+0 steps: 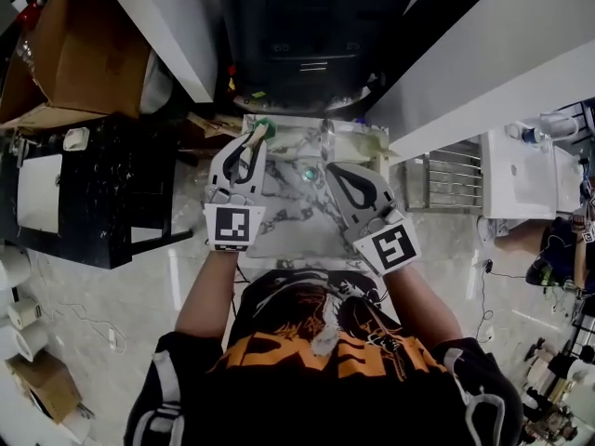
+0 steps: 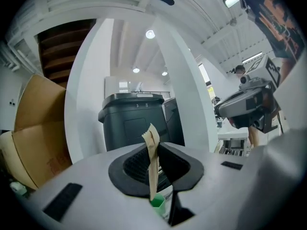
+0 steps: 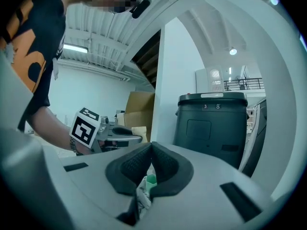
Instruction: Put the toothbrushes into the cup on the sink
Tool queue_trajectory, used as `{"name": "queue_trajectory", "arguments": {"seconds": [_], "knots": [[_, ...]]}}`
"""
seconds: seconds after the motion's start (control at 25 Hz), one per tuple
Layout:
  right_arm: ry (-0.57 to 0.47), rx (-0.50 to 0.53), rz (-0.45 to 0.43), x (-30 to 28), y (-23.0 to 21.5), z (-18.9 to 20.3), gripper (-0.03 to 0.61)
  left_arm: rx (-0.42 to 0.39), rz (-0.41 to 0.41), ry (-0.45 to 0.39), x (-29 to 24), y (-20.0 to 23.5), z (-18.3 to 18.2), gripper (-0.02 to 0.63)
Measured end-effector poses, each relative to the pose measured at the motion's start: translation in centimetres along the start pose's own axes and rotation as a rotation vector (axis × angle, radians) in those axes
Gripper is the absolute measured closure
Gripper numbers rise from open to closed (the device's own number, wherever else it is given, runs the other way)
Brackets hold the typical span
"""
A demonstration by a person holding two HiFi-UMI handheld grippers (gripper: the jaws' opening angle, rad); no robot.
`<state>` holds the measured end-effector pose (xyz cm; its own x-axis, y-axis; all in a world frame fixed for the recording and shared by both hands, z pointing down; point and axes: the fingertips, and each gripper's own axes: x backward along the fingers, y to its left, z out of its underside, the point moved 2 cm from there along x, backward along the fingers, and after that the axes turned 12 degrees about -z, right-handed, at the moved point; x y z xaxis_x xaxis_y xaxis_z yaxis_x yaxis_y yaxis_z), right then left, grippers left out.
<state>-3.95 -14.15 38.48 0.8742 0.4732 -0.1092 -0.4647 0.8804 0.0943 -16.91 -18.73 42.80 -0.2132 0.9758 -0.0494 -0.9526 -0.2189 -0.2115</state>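
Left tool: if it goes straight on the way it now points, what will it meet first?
Probably the dark lidded bin beyond the sink; it stands dead ahead of the left tool and its paper-wrapped toothbrush. Depth is unclear.

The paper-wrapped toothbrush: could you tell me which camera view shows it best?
The left gripper view: the paper-wrapped toothbrush stands close up, clamped in the left hand-held gripper. The head view shows it small from above; the right gripper view, only a tan scrap.

Dark bin straight ahead between white pillars. Cardboard box left, black cabinet beside it. Metal rack right.
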Motion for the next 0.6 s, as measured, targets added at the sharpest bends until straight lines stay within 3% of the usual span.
{"name": "queue_trajectory", "arguments": {"seconds": [0.4, 0.6], "knots": [[0.040, -0.009, -0.009, -0.8, 0.3, 0.2, 0.565, -0.002, 0.019, 0.076, -3.2, -0.2, 6.3, 0.540], [0.061, -0.031, 0.026, 0.1, -0.1, 0.8, 0.565, 0.019, 0.016, 0.064, -4.0, 0.1, 7.5, 0.539]]}}
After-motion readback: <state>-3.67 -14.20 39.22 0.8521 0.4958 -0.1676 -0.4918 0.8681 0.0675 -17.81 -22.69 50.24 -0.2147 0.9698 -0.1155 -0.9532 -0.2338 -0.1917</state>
